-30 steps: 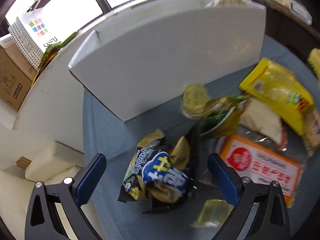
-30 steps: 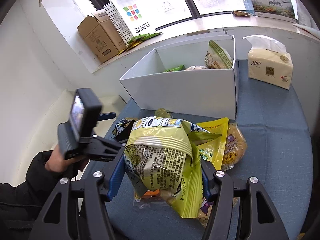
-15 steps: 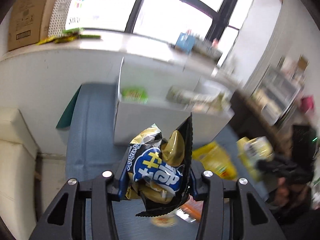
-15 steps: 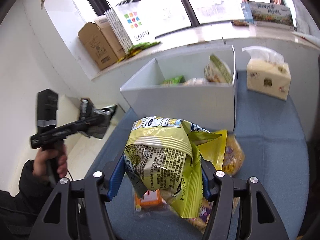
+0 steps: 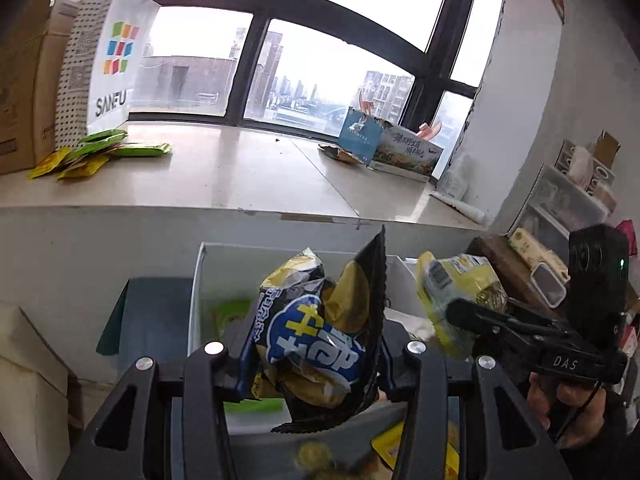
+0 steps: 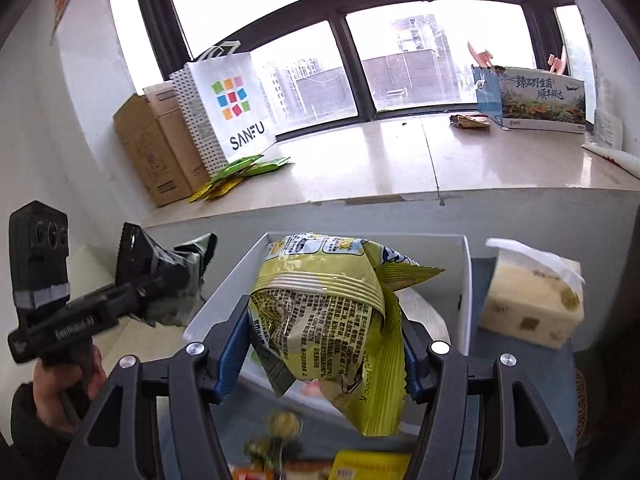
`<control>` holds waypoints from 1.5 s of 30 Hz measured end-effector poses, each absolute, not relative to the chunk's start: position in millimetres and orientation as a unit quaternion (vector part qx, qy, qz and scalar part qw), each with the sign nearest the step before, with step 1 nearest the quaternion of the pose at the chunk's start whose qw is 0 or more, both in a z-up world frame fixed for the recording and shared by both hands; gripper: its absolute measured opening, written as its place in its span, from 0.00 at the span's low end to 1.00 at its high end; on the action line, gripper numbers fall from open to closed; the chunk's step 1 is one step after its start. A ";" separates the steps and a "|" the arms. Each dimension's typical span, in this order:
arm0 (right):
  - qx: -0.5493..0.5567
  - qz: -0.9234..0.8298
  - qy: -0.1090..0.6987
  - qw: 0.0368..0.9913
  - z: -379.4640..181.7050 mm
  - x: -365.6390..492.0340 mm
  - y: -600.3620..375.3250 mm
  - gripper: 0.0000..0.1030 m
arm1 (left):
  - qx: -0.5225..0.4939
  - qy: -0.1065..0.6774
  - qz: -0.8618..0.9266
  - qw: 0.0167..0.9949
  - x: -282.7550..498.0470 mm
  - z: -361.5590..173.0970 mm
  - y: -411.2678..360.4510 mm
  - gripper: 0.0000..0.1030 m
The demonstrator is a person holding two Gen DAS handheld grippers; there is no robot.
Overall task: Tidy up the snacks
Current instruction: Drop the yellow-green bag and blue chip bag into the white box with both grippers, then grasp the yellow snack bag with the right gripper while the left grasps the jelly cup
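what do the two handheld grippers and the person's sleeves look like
Both the left gripper and the right gripper have black skeletal frames with silver screws and blue finger pads. Each has a pistol handle and a boxy black camera. The right one reads DAS. The sleeves are dark.

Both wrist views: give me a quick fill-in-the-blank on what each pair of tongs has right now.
1. The left tongs grip a black-and-____ chip bag.
2. The right tongs grip a ____ snack bag.
3. The tissue pack sits ____ the white box.

Missing: blue; yellow-green; outside
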State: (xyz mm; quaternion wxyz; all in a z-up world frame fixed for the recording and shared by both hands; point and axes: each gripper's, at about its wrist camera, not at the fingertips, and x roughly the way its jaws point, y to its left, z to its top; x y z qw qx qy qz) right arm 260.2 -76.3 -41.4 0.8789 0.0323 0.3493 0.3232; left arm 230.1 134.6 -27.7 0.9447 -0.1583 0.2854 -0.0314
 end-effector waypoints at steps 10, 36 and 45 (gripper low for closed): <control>0.002 0.302 0.379 0.875 -60.4 318.7 -41.7 1.00 | -0.154 0.332 0.025 0.930 276.8 -53.3 155.1 1.00; -0.048 0.421 0.252 0.870 -14.5 116.8 -139.2 1.00 | -0.067 0.260 0.016 0.963 63.9 -9.6 77.0 1.00; -0.041 0.395 0.277 0.875 -53.7 68.1 -177.2 1.00 | -0.009 0.322 0.027 0.946 27.2 -64.8 44.4 1.00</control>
